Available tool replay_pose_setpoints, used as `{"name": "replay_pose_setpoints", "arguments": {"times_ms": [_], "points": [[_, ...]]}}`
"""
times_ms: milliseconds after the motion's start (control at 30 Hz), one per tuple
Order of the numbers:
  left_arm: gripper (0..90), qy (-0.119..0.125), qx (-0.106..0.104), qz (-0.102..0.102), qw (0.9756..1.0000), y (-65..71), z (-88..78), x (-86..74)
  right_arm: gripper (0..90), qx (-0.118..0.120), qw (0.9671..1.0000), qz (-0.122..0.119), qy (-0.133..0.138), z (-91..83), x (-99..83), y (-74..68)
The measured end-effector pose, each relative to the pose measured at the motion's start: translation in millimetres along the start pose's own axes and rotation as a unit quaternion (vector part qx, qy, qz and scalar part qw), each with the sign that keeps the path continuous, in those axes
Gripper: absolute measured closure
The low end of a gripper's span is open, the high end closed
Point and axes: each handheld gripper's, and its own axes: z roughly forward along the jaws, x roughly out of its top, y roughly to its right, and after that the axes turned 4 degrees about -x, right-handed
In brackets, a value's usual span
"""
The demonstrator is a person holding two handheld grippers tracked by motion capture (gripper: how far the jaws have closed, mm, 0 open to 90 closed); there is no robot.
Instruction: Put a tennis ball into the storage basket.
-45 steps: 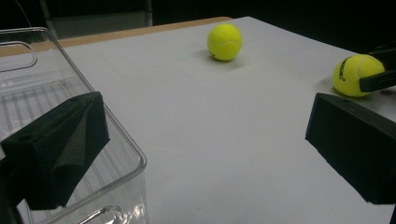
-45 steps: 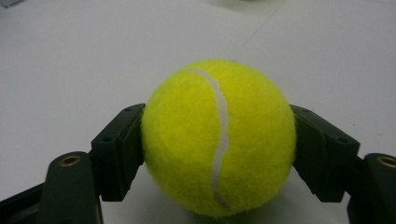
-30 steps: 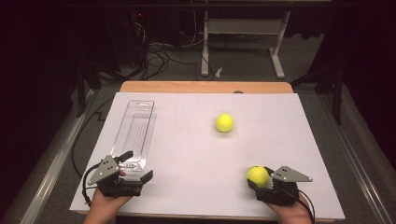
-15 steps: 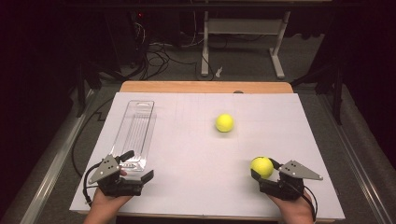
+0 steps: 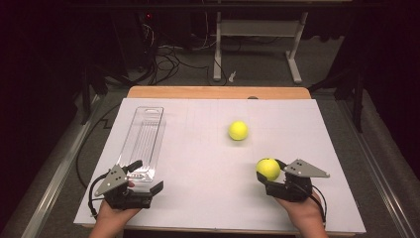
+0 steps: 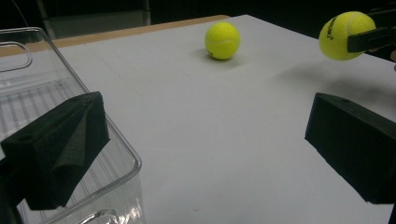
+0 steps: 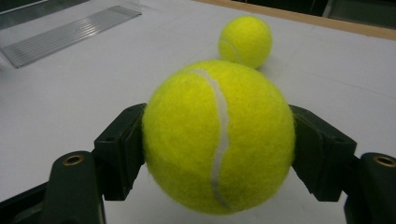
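White table (image 5: 198, 198) under everything. Long clear tray (image 5: 143, 141) along the table's left side. Left gripper (image 5: 143, 176) at the tray's near end, jaws spread wide astride the tray's corner, nothing held. Right gripper (image 5: 269, 170) well right of the tray, clamped on a tennis ball (image 5: 268, 168), lifted off the table. Second tennis ball (image 5: 238, 130) loose, beyond it, right of the tray.

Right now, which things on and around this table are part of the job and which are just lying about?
Part of the job:
- held tennis ball, clamped in the right hand-held gripper
- second tennis ball, loose on the table
- clear plastic tray, by the open left hand-held gripper

Just lying about:
- cables on the floor
- white frame legs behind the table
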Motion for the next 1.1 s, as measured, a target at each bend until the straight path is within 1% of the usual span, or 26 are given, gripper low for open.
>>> {"name": "replay_pose_setpoints", "arguments": {"times_ms": [33,100,133,167,200,233,433,467,533,567,600,667,767,800,833,867,900,933,967,1000,1100], "points": [[0.6,0.0,0.001,0.0,1.0,-0.1,-0.2,0.0,27.8,0.005,1.0,-0.006,-0.001,6.2,4.2,-5.2],[0.6,0.0,0.001,0.0,1.0,-0.5,-0.5,0.0,27.8,0.009,0.9999,-0.006,-0.003,9.3,6.4,-7.9],[0.6,0.001,0.002,-0.001,1.0,-0.8,-0.5,0.0,27.8,0.017,0.9998,-0.01,-0.001,15.8,10.5,-12.3],[0.6,0.0,0.002,0.0,1.0,-1.0,-0.5,0.0,27.8,0.017,0.9998,-0.01,-0.001,15.8,10.5,-12.3],[0.6,0.0,0.002,0.0,1.0,-1.1,-0.4,-0.1,27.8,0.023,0.9997,-0.011,-0.001,21.1,14.1,-16.7],[0.6,-0.001,0.003,-0.001,1.0,-1.2,-0.2,-0.3,27.8,0.023,0.9997,-0.011,-0.001,21.1,14.1,-16.7],[0.6,0.0,0.005,-0.001,1.0,-0.2,-0.5,-0.5,27.9,0.048,0.9987,-0.017,0.005,38.0,23.9,-29.3],[0.7,0.0,0.005,-0.001,1.0,-0.2,-0.5,-0.6,27.8,0.06,0.9979,-0.025,0.004,42.5,26.3,-33.8],[0.6,-0.001,0.005,-0.001,1.0,-0.5,-0.3,-0.7,27.8,0.062,0.9976,-0.03,0.002,43.3,26.8,-35.3],[0.6,-0.002,0.006,-0.001,1.0,-0.6,-0.1,-0.8,27.8,0.076,0.9966,-0.03,0.004,44.5,26.0,-39.1],[0.6,-0.002,0.006,0.0,1.0,-0.7,-0.1,-0.9,27.8,0.076,0.9966,-0.03,0.004,44.5,26.0,-39.1],[0.6,-0.005,0.006,0.0,1.0,-0.7,0.2,-1.0,27.8,0.085,0.996,-0.029,0.008,43.9,23.2,-41.3],[0.6,-0.006,0.009,-0.001,0.9999,-1.0,1.3,1.1,27.8,0.097,0.9949,-0.018,0.017,42.0,14.5,-43.1],[0.7,-0.006,0.009,-0.002,0.9999,-1.4,1.9,2.8,27.8,0.097,0.995,-0.018,0.017,41.5,11.6,-43.2],[0.7,-0.005,0.009,-0.003,0.9999,-1.8,2.5,5.6,27.8,0.09,0.9956,-0.019,0.015,40.3,8.2,-42.3],[0.7,-0.006,0.006,-0.006,0.9999,-1.9,4.1,9.6,27.8,0.09,0.9956,-0.019,0.015,40.3,8.2,-42.3],[0.7,-0.01,0.004,-0.007,0.9999,-1.7,5.5,13.3,27.7,0.084,0.9963,-0.015,0.012,38.7,3.7,-38.7],[0.7,-0.01,0.003,-0.007,0.9999,-1.0,6.6,16.2,27.7,0.084,0.9963,-0.015,0.012,38.7,3.7,-38.7],[0.7,-0.011,0.003,-0.005,0.9999,0.4,8.5,21.8,27.7,0.083,0.9964,-0.01,0.011,38.2,2.4,-37.3],[0.6,-0.011,0.0,-0.006,0.9999,1.3,10.3,26.7,27.7,0.079,0.9969,-0.005,0.008,37.1,0.6,-32.9],[0.7,-0.005,-0.006,-0.006,0.9999,3.7,17.3,38.6,27.7,0.075,0.9971,-0.005,0.011,36.7,0.2,-29.5]]}}
